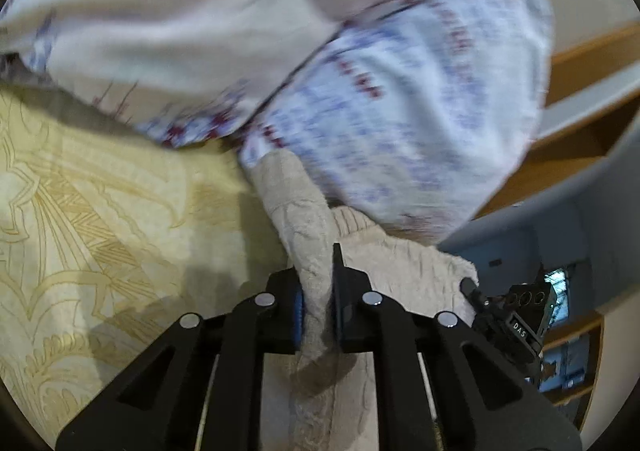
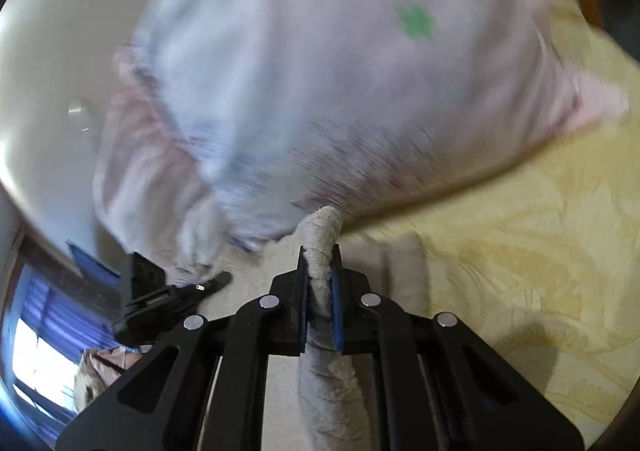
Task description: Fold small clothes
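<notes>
My left gripper [image 1: 318, 271] is shut on the beige lace waistband [image 1: 304, 211] of a small white garment [image 1: 400, 111] printed with blue and red marks. It hangs lifted above the yellow patterned cloth [image 1: 100, 191]. My right gripper [image 2: 319, 271] is shut on another bunched part of the same beige waistband [image 2: 322, 227]; the pale garment [image 2: 320, 71], blurred by motion, billows ahead of it. The other gripper [image 2: 168, 295] shows at the left in the right wrist view, and in the left wrist view the other gripper [image 1: 516, 319] shows at the right.
The yellow patterned cloth [image 2: 540, 251] covers the surface below. Wooden shelving [image 1: 580, 63] stands at the right in the left wrist view. A bright window with blue curtains [image 2: 36, 339] is at the lower left of the right wrist view.
</notes>
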A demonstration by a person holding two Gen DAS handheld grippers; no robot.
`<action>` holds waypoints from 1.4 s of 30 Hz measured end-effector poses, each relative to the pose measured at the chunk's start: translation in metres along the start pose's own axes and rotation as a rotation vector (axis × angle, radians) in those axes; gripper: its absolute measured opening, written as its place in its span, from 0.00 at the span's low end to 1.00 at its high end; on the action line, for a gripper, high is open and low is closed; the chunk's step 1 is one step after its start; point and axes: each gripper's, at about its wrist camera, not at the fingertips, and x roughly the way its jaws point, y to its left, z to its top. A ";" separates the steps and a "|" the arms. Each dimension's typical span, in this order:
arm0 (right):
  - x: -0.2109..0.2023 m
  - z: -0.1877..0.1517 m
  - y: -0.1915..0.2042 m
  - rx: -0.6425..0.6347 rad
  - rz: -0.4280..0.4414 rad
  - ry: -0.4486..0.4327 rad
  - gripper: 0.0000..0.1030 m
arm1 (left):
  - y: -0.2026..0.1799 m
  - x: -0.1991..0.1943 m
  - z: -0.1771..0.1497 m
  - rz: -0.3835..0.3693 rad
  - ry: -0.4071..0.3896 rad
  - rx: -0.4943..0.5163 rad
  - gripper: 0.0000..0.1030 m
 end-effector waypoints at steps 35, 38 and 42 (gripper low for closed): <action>-0.021 -0.058 -0.024 0.068 -0.195 0.105 0.27 | 0.012 -0.038 -0.078 0.055 0.103 0.013 0.72; -0.021 -0.052 -0.032 0.130 -0.191 0.100 0.64 | 0.008 -0.028 -0.073 0.047 0.113 0.016 0.73; -0.002 -0.045 -0.039 0.171 -0.173 0.170 0.64 | 0.005 -0.011 -0.071 0.039 0.144 0.013 0.73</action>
